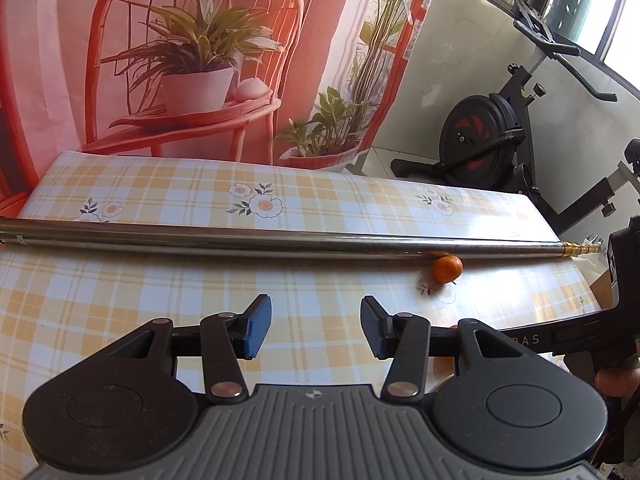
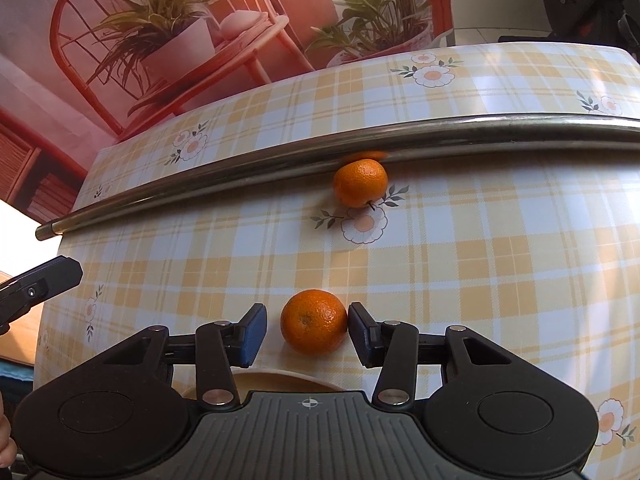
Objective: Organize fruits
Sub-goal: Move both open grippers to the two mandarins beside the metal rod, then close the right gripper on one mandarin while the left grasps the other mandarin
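Two small oranges lie on the checked tablecloth. The near orange [image 2: 313, 322] sits between my right gripper's [image 2: 307, 334] open fingers; the right pad [image 2: 360, 334] touches it, the left pad [image 2: 252, 334] stands apart. The far orange [image 2: 360, 183] rests against a metal pole [image 2: 280, 162]; it also shows in the left wrist view [image 1: 447, 268]. My left gripper [image 1: 316, 332] is open and empty above the cloth, to the left of the far orange. A sliver of the near orange [image 1: 443, 362] shows behind its right finger.
The metal pole [image 1: 280, 240] lies across the table from left to right. A pale round dish rim [image 2: 280, 382] shows under my right gripper. An exercise bike [image 1: 500, 132] stands beyond the table's right end. A printed backdrop [image 1: 200, 60] hangs behind.
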`<state>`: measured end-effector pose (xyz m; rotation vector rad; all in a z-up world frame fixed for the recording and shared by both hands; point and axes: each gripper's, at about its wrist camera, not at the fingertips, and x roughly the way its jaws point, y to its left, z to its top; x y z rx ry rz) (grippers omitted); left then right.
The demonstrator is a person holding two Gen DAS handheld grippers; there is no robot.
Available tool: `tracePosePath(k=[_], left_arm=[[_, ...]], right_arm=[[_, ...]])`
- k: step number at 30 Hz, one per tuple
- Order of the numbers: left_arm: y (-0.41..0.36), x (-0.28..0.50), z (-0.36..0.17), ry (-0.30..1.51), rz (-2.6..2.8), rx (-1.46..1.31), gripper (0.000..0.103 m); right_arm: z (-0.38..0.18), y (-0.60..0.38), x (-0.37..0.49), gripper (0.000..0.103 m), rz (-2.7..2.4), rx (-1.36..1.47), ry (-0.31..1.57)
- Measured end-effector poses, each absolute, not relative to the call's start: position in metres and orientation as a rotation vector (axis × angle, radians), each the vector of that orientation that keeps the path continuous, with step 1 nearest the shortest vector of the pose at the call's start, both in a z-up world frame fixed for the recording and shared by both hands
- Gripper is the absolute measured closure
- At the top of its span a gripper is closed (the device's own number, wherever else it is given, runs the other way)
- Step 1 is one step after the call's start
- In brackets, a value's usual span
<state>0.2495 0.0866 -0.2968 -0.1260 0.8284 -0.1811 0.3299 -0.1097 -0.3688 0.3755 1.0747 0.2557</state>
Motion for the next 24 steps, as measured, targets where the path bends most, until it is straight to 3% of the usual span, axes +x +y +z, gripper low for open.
tracePosePath(k=[2, 18, 24], left_arm=[[0.085, 0.25, -0.298, 0.832, -0.18, -0.117, 0.051], [0.003, 0.288, -0.314, 0.836, -0.367, -0.006, 0.051], [-0.029, 0.322, -0.336, 0.923, -0.391, -0.151, 0.051]], right_arm=[[-0.371, -0.109, 0.33, 0.069, 0.244, 0.362, 1.084], [-0.359, -0.164, 0.275, 0.069, 0.185, 0.451, 0.92], [-0.359, -0.203, 0.254, 0.069, 0.121, 0.497, 0.872]])
